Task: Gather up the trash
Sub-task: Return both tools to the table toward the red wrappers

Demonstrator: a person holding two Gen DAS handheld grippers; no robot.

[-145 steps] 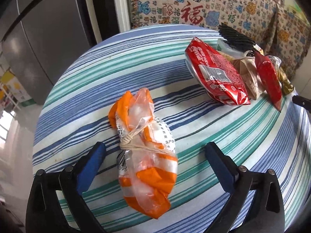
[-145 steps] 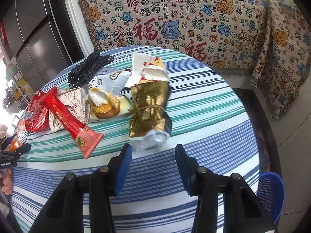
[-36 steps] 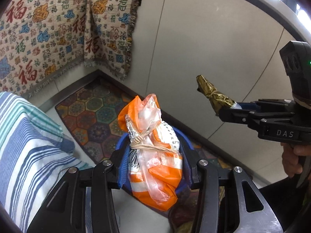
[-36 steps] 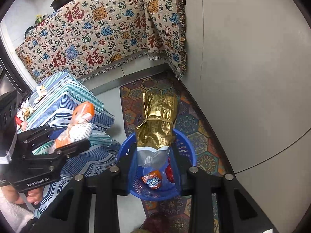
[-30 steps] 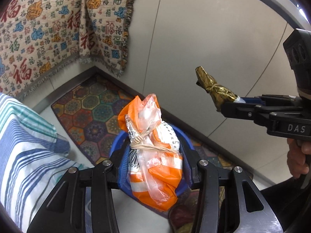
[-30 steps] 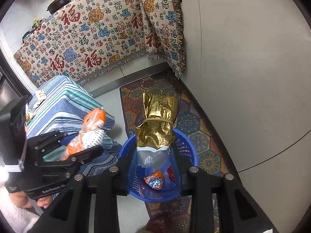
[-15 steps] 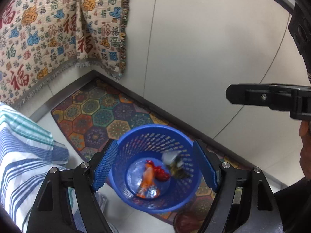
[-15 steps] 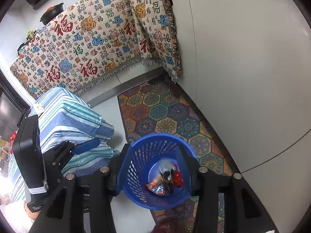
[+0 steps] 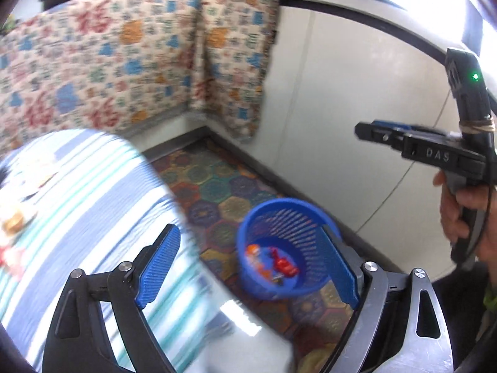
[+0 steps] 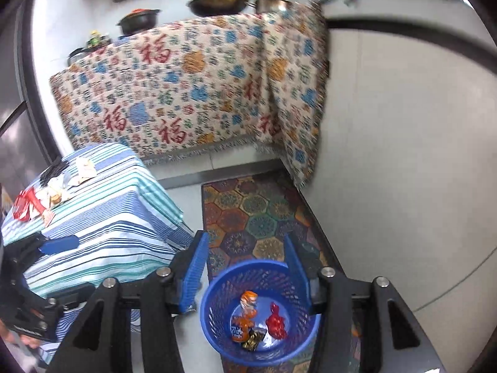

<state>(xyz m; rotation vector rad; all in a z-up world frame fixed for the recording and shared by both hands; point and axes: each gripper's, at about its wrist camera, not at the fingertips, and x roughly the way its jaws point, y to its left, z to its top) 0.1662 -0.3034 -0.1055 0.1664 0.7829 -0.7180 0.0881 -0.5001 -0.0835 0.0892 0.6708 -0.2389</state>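
A blue mesh trash basket (image 9: 306, 220) (image 10: 217, 326) stands on the patterned floor mat. In it lie an orange wrapper (image 10: 247, 309), a red wrapper (image 10: 276, 321) and a gold wrapper (image 10: 253, 338). My left gripper (image 9: 251, 264) is open and empty, above the table edge and beside the basket. My right gripper (image 10: 245, 272) is open and empty, above the basket; it also shows in the left wrist view (image 9: 379, 129). More wrappers (image 10: 40, 199) lie on the striped table (image 10: 102, 217), at its far left.
A patterned cloth (image 10: 192, 90) hangs over the counter behind, with pans (image 10: 217, 1) on top. A white wall (image 10: 403, 155) runs to the right of the hexagon floor mat (image 10: 248, 211). The left gripper shows at the left of the right wrist view (image 10: 46, 248).
Both grippers opened and dropped the orange and gold wrappers into the basket. Since half a second ago both views have swung up and left, back toward the table.
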